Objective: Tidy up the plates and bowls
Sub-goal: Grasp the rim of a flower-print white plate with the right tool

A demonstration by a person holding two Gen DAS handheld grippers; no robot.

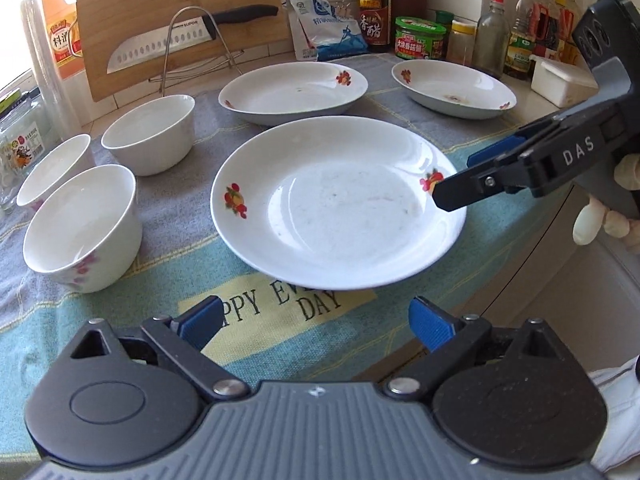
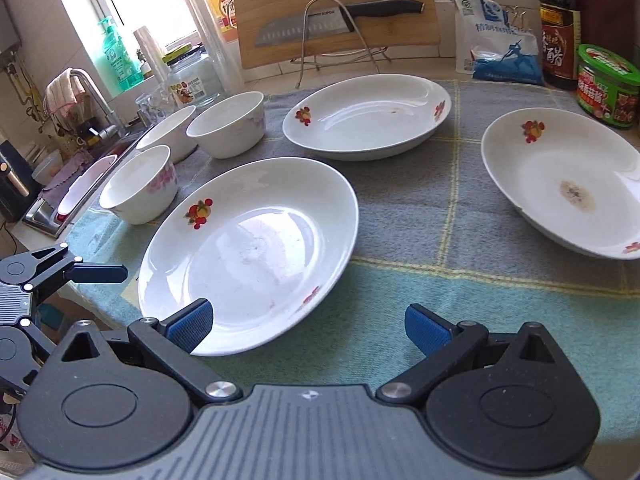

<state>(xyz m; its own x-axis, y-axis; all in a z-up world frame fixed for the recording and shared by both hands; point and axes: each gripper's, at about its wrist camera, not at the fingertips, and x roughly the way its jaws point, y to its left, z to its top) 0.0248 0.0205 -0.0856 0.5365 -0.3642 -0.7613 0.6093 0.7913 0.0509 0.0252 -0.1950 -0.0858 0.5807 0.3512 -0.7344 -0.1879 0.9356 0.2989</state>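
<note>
Jaws apart before white fruit-printed plate point(image 1: 340, 208)

Near edge: bare cloth point(image 2: 460, 320) before the near plate point(image 1: 340, 208), free for approach.
Left side: three bowls point(image 1: 84, 232) crowd together.
Between plates: narrow cloth lanes only.
Back: knife rack point(image 1: 192, 48), cutting board point(image 1: 160, 0), bottles point(image 1: 374, 4) and jars wall off the table.

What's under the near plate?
The near plate sits on a printed cloth. Yellow lettering, "PPY EV… DAY", shows at its front edge; the rest of the print is hidden under the plate. Nothing else is visible beneath it.
</note>
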